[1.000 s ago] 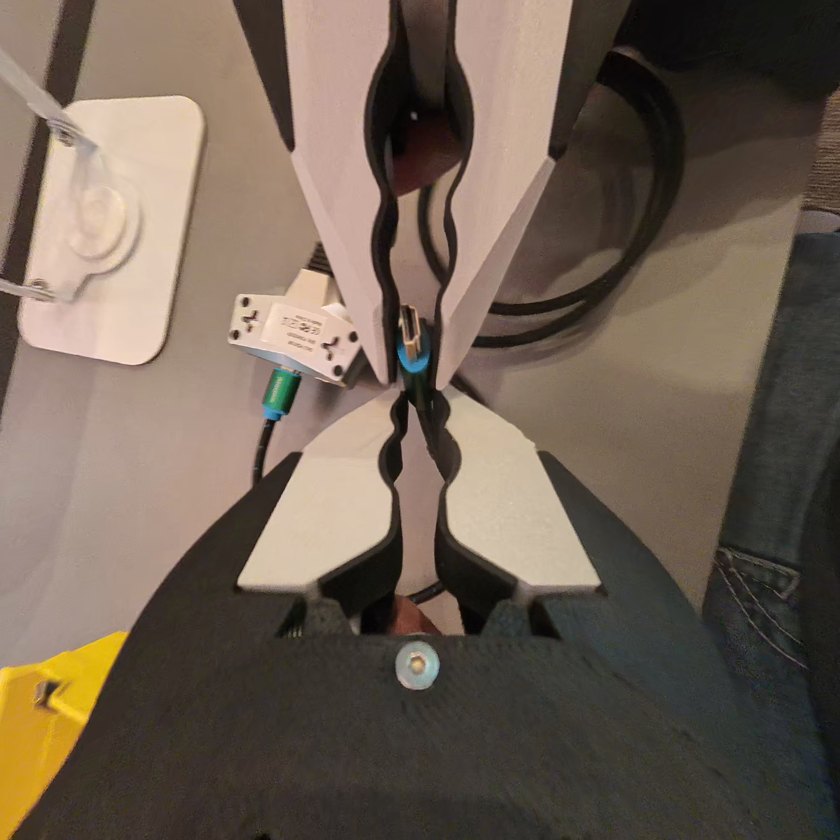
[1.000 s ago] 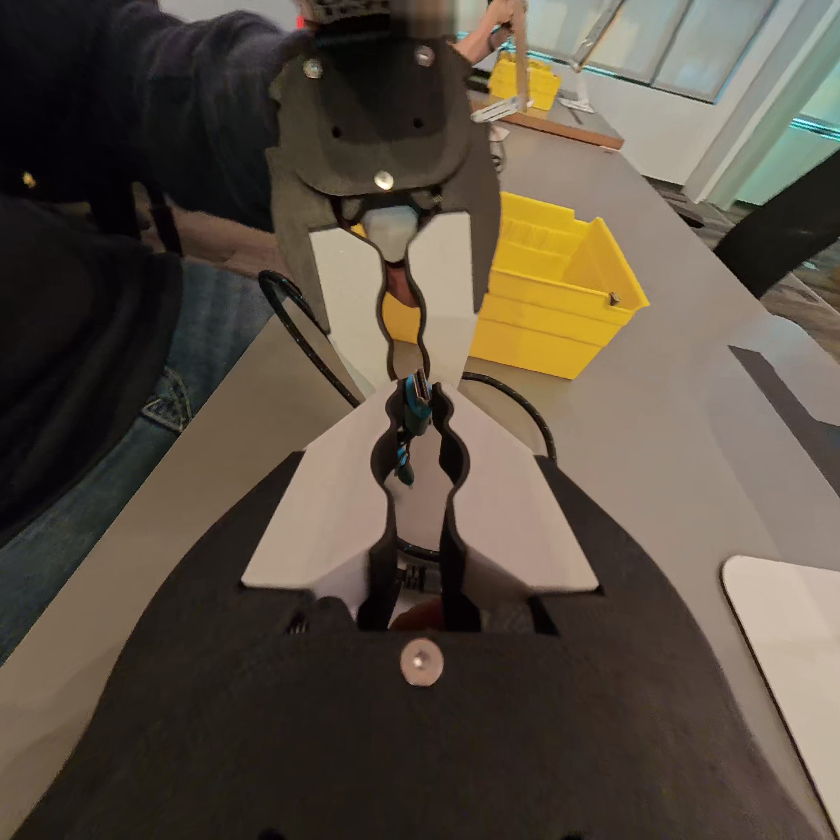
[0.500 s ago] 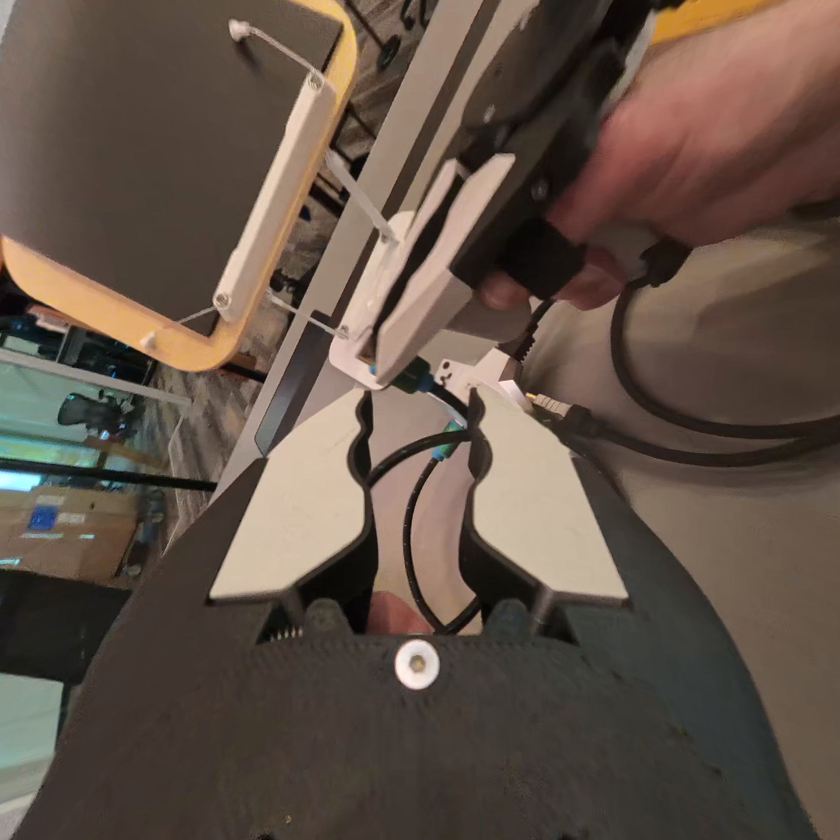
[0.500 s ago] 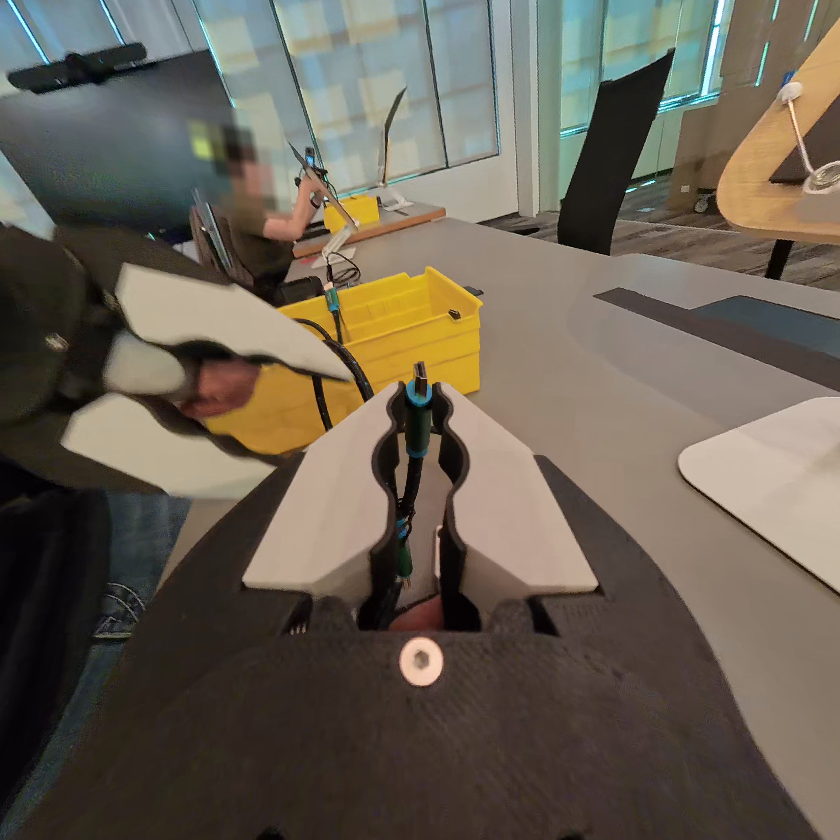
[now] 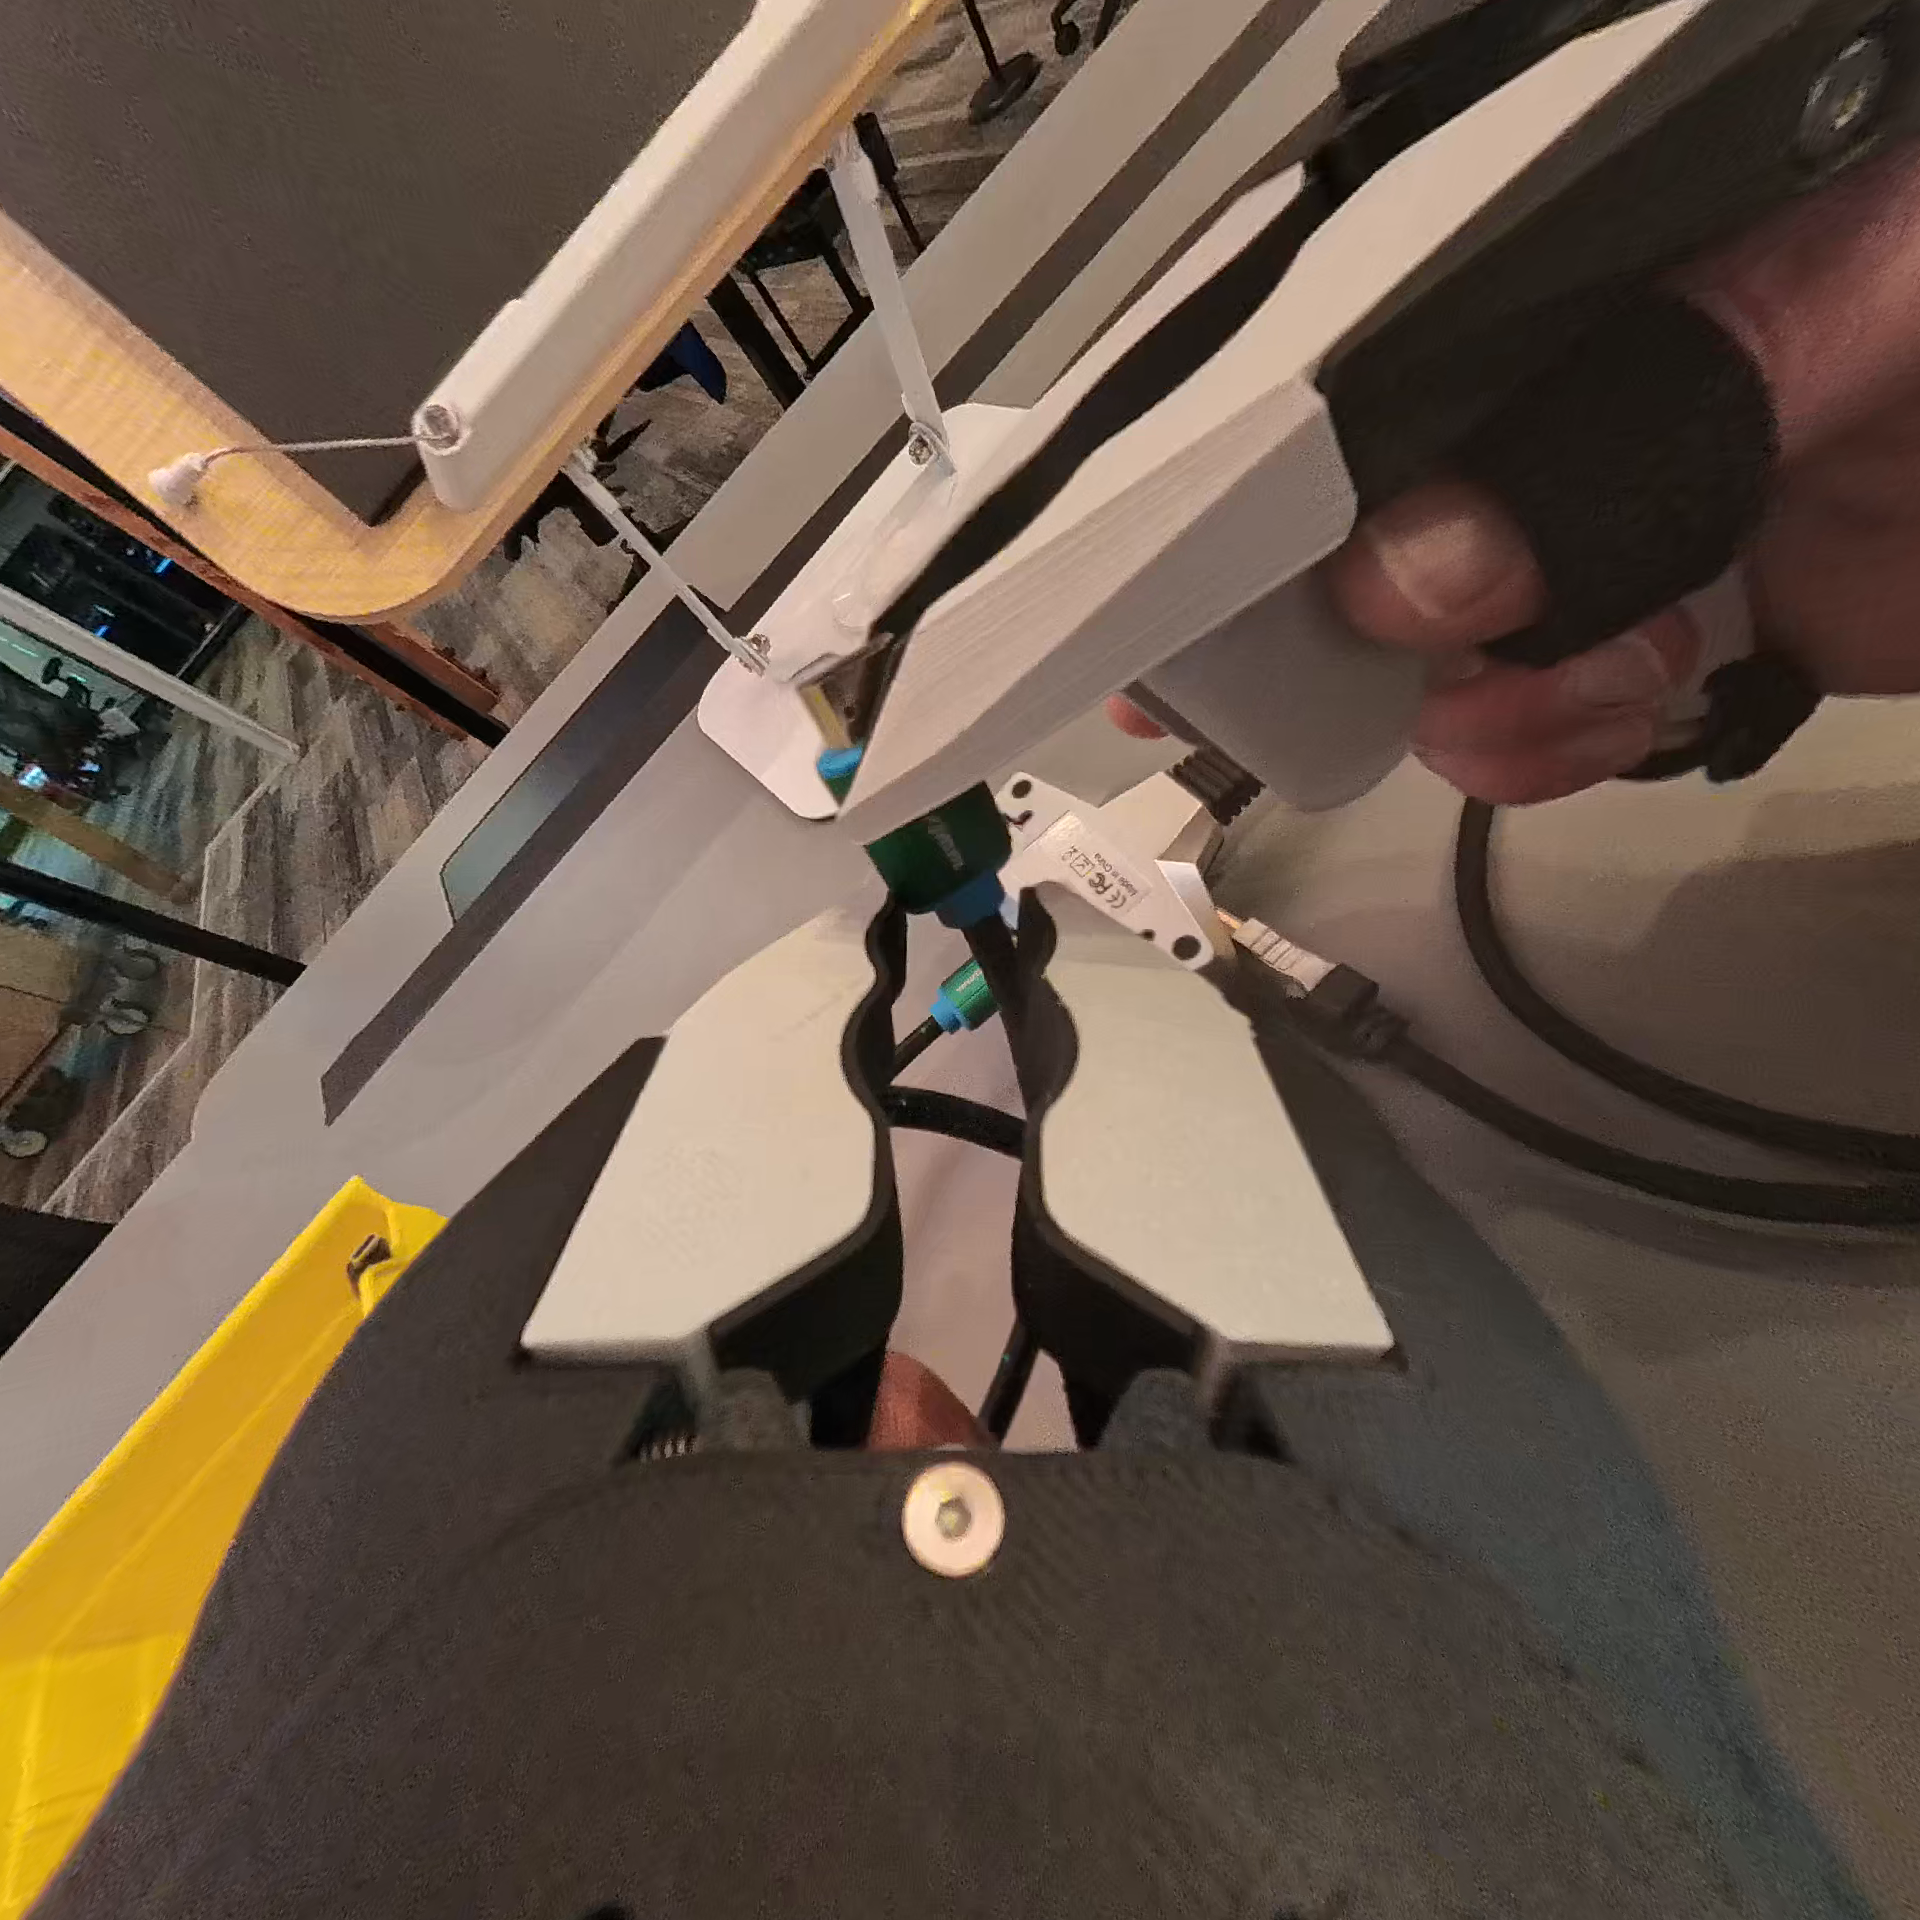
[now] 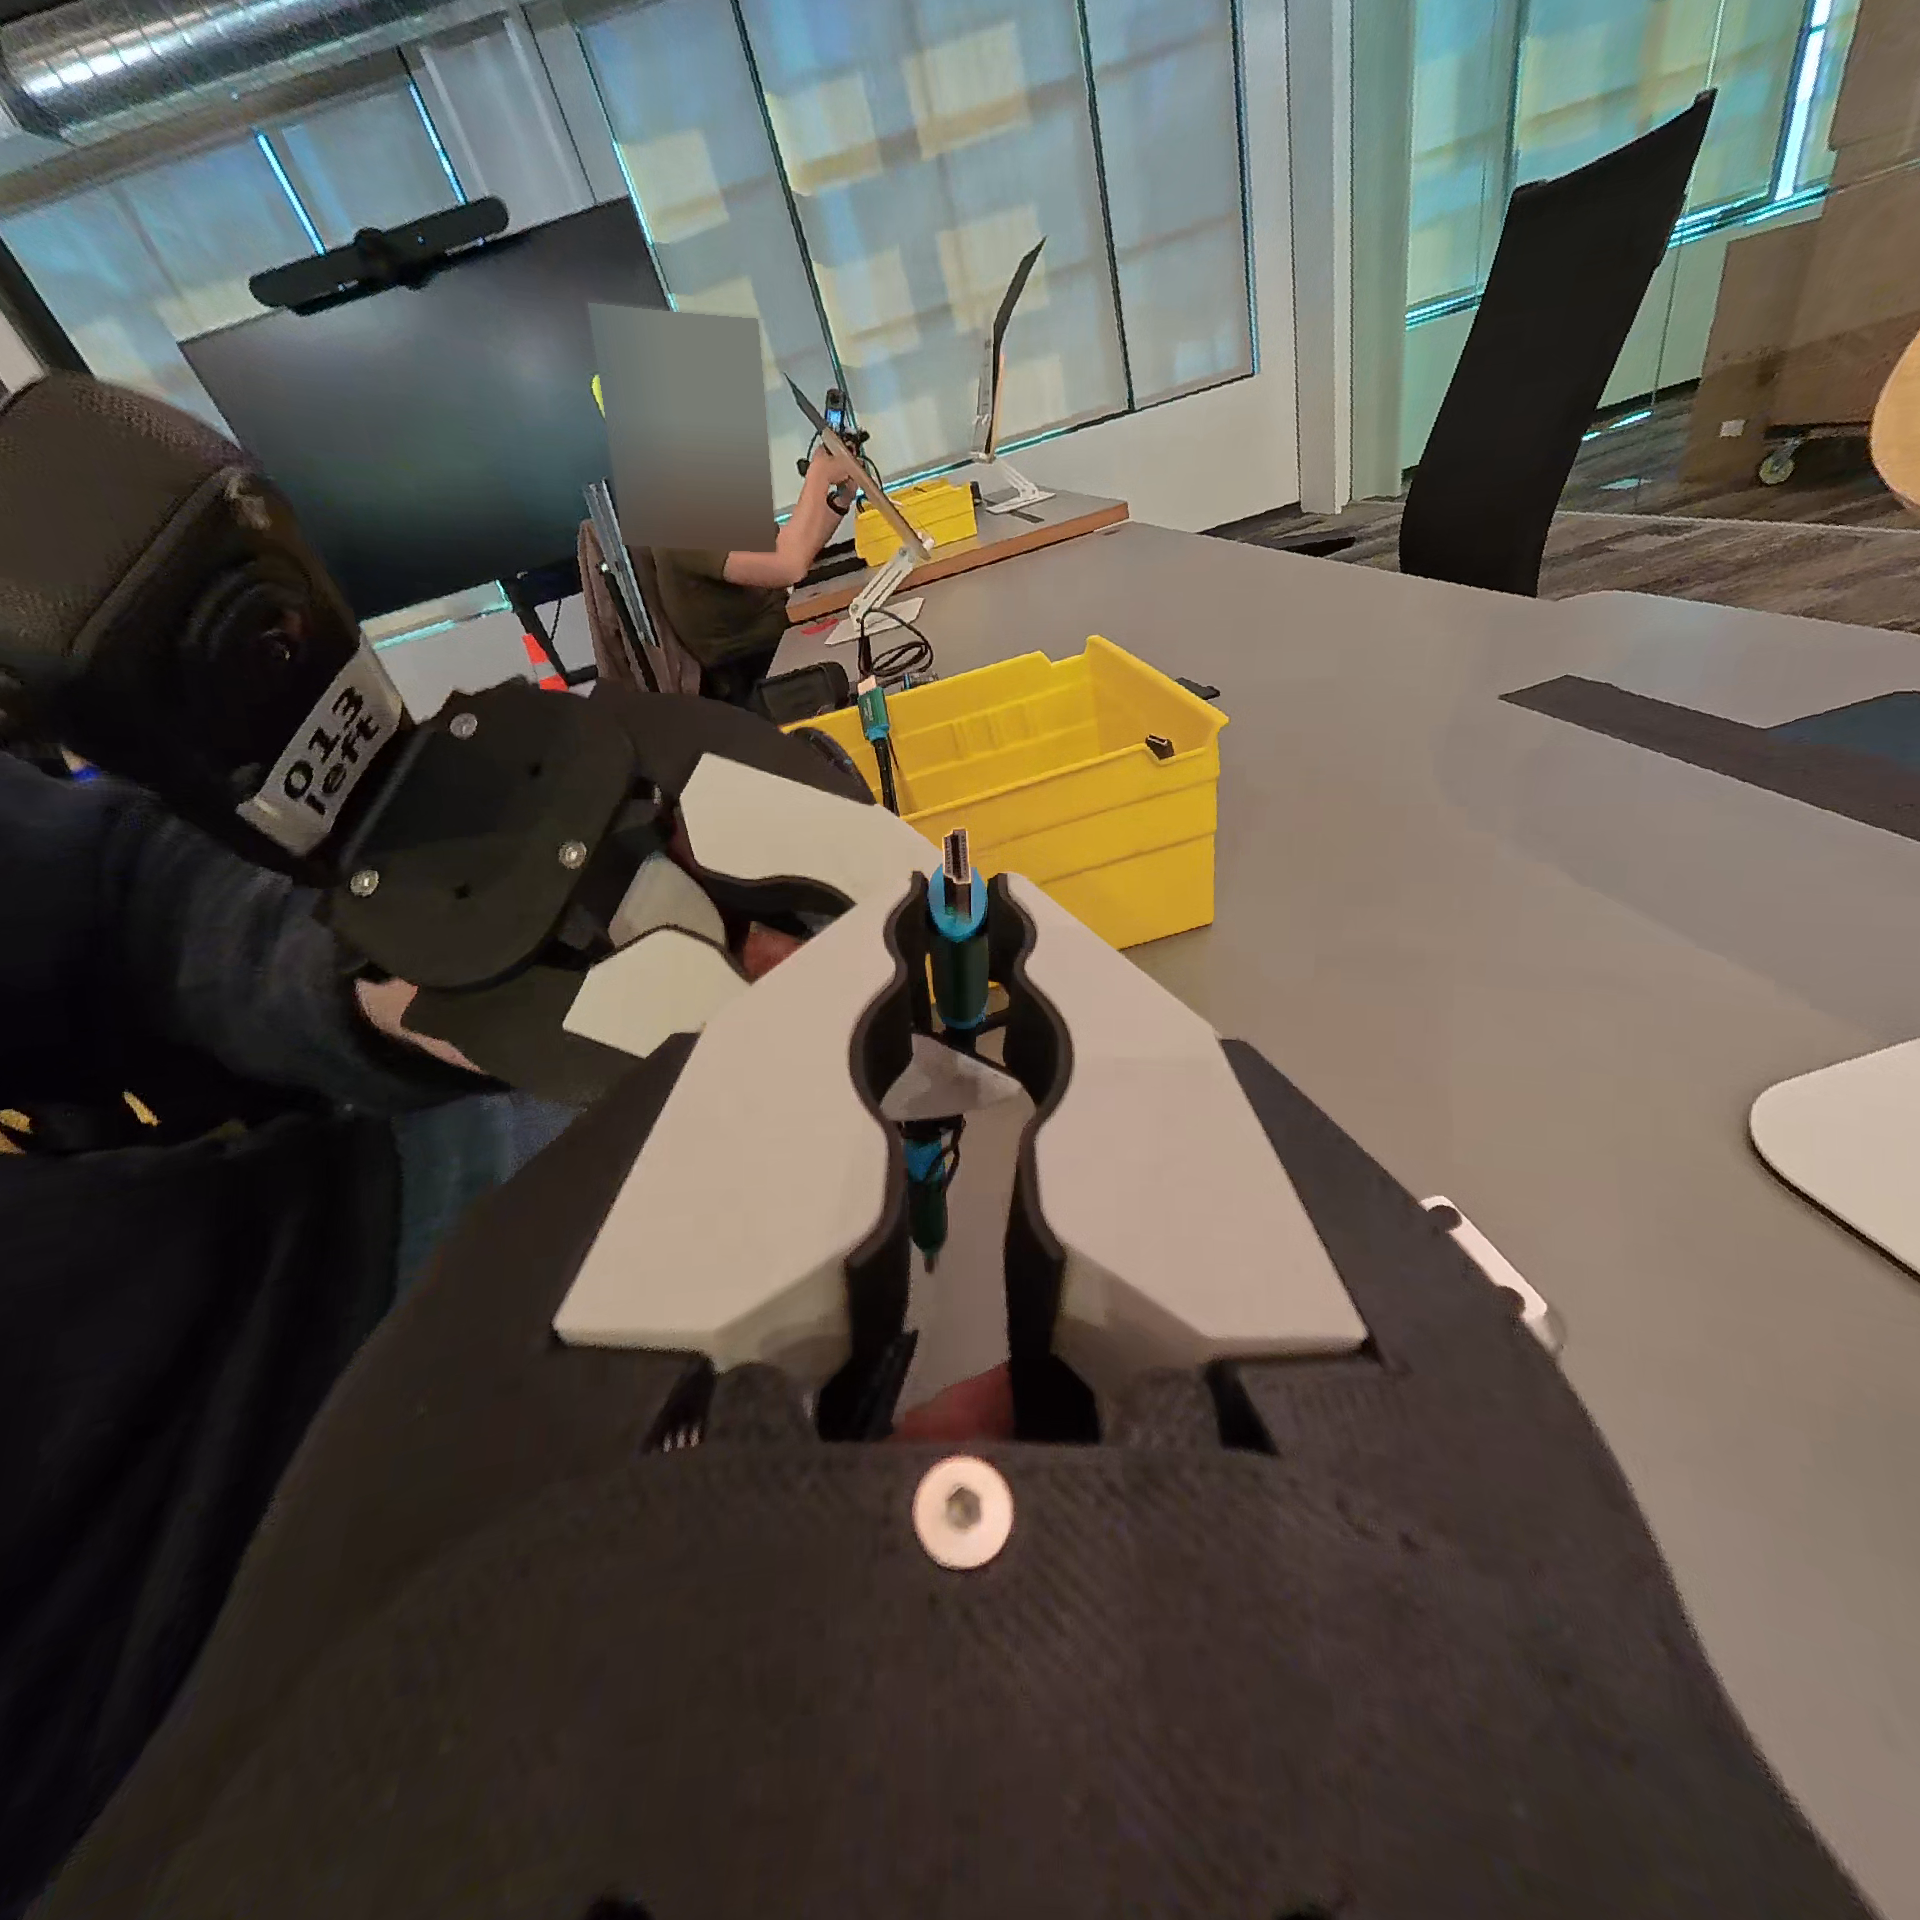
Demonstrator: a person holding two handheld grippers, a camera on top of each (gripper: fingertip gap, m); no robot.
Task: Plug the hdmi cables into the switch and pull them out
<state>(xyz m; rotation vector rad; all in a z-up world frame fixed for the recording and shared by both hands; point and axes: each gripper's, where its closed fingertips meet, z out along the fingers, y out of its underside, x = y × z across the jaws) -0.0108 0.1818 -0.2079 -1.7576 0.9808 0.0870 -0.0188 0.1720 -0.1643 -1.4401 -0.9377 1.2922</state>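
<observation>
My right gripper [image 6: 958, 894] is shut on a green HDMI plug [image 6: 958, 956] with a blue collar, its metal tip pointing up and away. In the left wrist view the right gripper [image 5: 862, 748] comes in from the upper right with that plug [image 5: 935, 852], just beyond my left gripper [image 5: 961, 920]. The left gripper is open; the plug's black cable [image 5: 997, 987] runs loosely between its fingers. The white switch [image 5: 1101, 883] lies on the grey table behind, with a second green plug [image 5: 956, 997] beside it. The left gripper [image 6: 769, 914] also shows in the right wrist view.
A yellow bin [image 6: 1039, 790] stands on the table beyond the grippers; its corner shows in the left wrist view [image 5: 156, 1558]. A white stand base [image 5: 779, 748] lies behind the plug. Black cable loops [image 5: 1558, 1091] lie at the right. A person sits at a far table. The grippers are tip to tip, or close to it. About 9 cm separates my left fingertips from the white switch [image 5: 1101, 883].
The left gripper let go of the cable, opened wide, then narrowed loosely around it. Both views swung up from the table. The right gripper keeps hold of the plug.
</observation>
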